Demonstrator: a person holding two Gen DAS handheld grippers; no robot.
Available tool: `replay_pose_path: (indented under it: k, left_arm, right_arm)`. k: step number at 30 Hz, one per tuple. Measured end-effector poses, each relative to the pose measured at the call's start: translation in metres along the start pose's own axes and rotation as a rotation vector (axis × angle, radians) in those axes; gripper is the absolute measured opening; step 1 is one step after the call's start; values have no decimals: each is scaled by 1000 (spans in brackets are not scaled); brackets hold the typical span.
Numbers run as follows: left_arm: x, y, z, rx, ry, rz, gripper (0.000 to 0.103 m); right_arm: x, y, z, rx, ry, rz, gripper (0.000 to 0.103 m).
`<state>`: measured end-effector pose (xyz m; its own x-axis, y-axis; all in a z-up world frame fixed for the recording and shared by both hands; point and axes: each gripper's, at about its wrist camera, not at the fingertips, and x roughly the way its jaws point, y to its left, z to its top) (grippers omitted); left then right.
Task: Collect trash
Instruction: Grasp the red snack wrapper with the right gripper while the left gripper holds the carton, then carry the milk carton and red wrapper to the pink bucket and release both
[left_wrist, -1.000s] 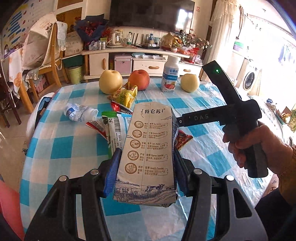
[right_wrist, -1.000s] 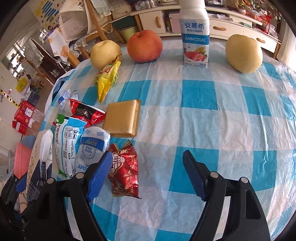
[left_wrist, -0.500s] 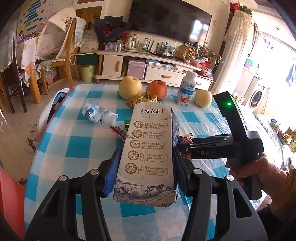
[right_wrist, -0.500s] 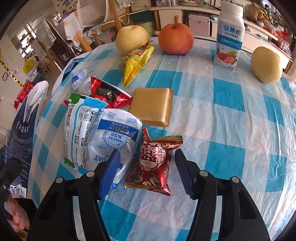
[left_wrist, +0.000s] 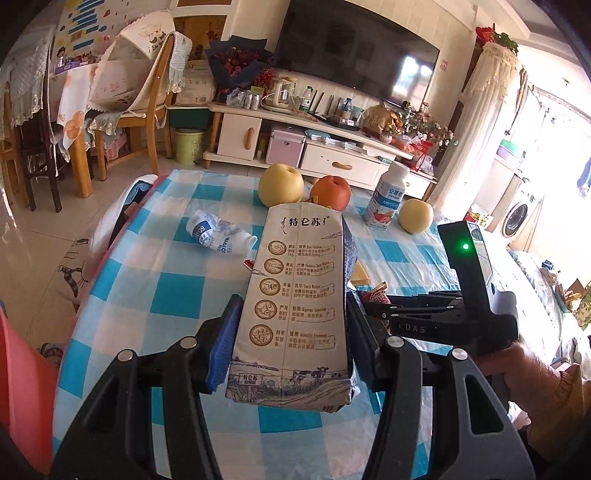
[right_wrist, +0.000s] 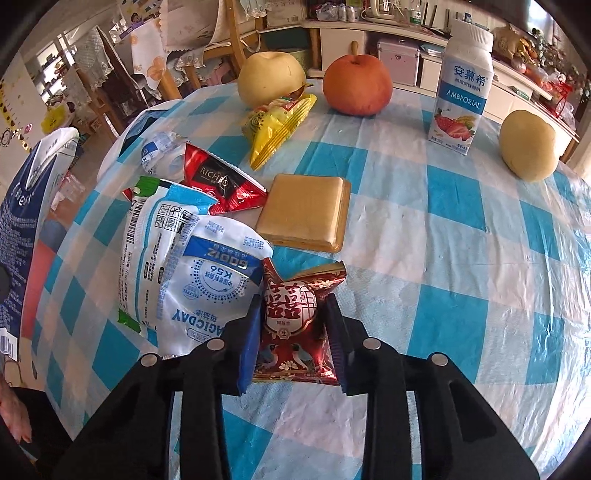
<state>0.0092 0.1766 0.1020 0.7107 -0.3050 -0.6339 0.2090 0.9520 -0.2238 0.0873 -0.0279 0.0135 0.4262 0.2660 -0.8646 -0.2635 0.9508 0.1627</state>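
Note:
My left gripper (left_wrist: 293, 314) is shut on a tall beige milk carton (left_wrist: 299, 258) and holds it upright above the near end of the checked table (left_wrist: 177, 295). The carton also shows at the left edge of the right wrist view (right_wrist: 22, 221). My right gripper (right_wrist: 293, 306) points down at the table. Its jaws are closing, and the pads press on a crinkled red snack packet (right_wrist: 291, 332) that lies on the cloth. A white and blue pouch (right_wrist: 207, 280) lies just left of that packet.
More litter lies beyond: a red wrapper (right_wrist: 218, 181), a yellow wrapper (right_wrist: 277, 122), a crushed bottle (left_wrist: 218, 236) and a tan square pack (right_wrist: 306, 210). Two pears (right_wrist: 269, 77), an apple (right_wrist: 356, 85) and a yogurt bottle (right_wrist: 461, 88) stand at the far end. A red container (left_wrist: 22, 387) sits low left.
My right gripper slid left over the red packet and its jaws came together on it. My left gripper drew back with the carton, so the table looks farther off.

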Motion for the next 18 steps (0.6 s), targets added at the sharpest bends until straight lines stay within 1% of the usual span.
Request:
replay_pose_path:
  k: [4, 13, 18]
  left_arm:
    - [-5, 5, 1, -14, -14, 5, 56]
    - [-20, 15, 3, -41, -57, 14, 56]
    - [-31, 22, 3, -56, -89, 44, 56]
  right_arm:
    - [-7, 3, 0, 3, -21, -14, 27]
    - [-49, 17, 5, 18, -146, -26, 26]
    - [-69, 32, 6, 21, -193, 7, 26]
